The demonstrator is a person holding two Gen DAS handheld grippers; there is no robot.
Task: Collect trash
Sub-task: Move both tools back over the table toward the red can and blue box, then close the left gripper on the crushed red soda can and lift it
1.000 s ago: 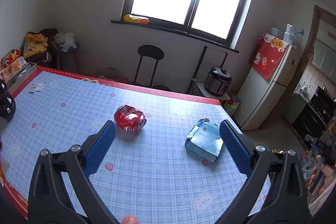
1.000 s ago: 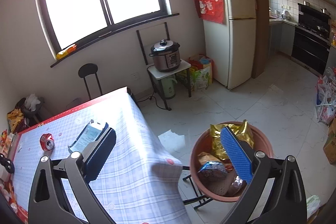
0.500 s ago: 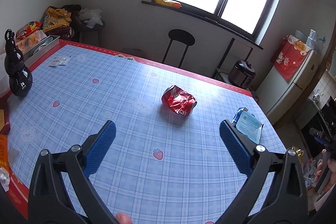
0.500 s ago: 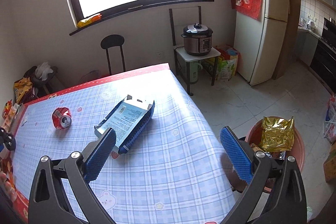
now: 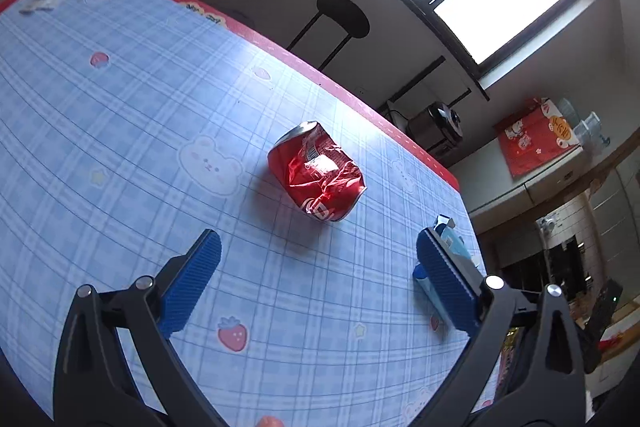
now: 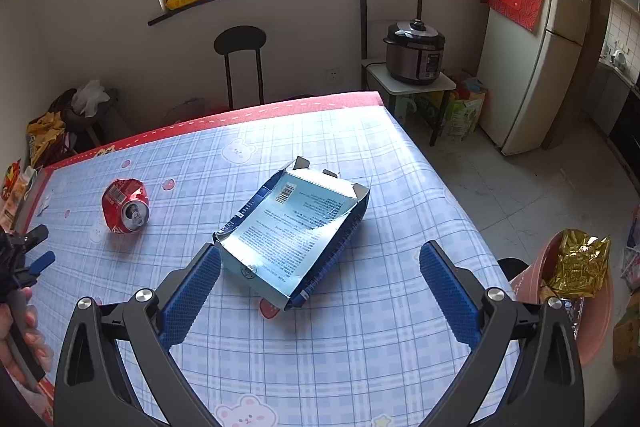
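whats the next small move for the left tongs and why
Probably ease the left tongs forward and down until the pads straddle the crushed can, then close. The tongs are open and empty, the can lies on its side just ahead of them on the table, roughly centred between the pads, and nothing blocks the way.

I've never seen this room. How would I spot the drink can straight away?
Find the table with the blue checked cloth under the window. Two pieces of rubbish lie on it; the crushed red can lies on its side toward the left, apart from the flattened blue carton. It is the only red, shiny metal thing there.
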